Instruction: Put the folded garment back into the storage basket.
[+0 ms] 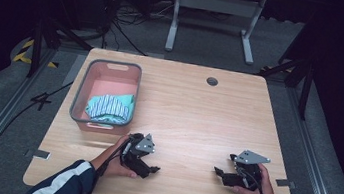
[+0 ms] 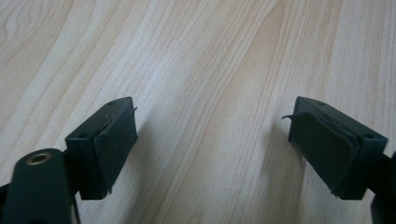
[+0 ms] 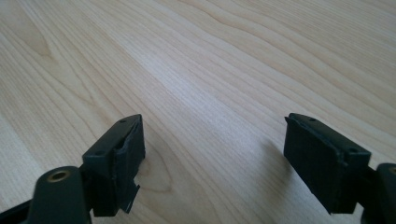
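My left gripper (image 1: 153, 167) rests low on the wooden table (image 1: 198, 115) near its front edge, held by a hand in a dark sleeve with white stripes. Its jaws point right. In the left gripper view this gripper (image 2: 212, 116) stands open over bare wood with nothing between its pads. My right gripper (image 1: 218, 172) sits at the front right with its jaws pointing left. Seen in the right gripper view, the right gripper (image 3: 212, 126) is open wide and holds nothing. A pink basket (image 1: 132, 74) with a grey rim stands at the left. A folded blue-and-white striped cloth (image 1: 109, 106) lies inside it.
A round cable hole (image 1: 212, 81) sits near the table's far edge. Beyond the table a white metal stand (image 1: 216, 12) rests on the grey floor among dark cables. The two grippers face each other across a stretch of bare wood.
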Tool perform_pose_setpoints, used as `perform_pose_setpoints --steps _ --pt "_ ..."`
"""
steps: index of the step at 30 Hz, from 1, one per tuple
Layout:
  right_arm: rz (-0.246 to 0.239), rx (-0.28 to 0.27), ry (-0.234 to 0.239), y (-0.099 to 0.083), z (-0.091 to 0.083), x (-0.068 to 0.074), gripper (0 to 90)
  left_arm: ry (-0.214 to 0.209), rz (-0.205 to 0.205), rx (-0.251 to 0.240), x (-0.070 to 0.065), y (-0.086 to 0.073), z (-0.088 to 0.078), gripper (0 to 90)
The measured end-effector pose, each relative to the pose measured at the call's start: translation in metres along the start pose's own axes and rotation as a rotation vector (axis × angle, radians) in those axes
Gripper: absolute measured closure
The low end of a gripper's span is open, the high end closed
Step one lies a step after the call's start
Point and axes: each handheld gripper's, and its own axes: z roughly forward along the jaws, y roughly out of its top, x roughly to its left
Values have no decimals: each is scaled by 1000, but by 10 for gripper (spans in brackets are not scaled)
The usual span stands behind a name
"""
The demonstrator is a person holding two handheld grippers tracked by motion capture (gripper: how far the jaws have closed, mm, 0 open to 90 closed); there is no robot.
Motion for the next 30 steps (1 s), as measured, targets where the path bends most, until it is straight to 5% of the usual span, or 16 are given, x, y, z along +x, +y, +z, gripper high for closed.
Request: perform_pose_setpoints --steps 30 --pt "9 -9 16 -3 0 -3 187 20 -28 -5 -1 1 4 86"
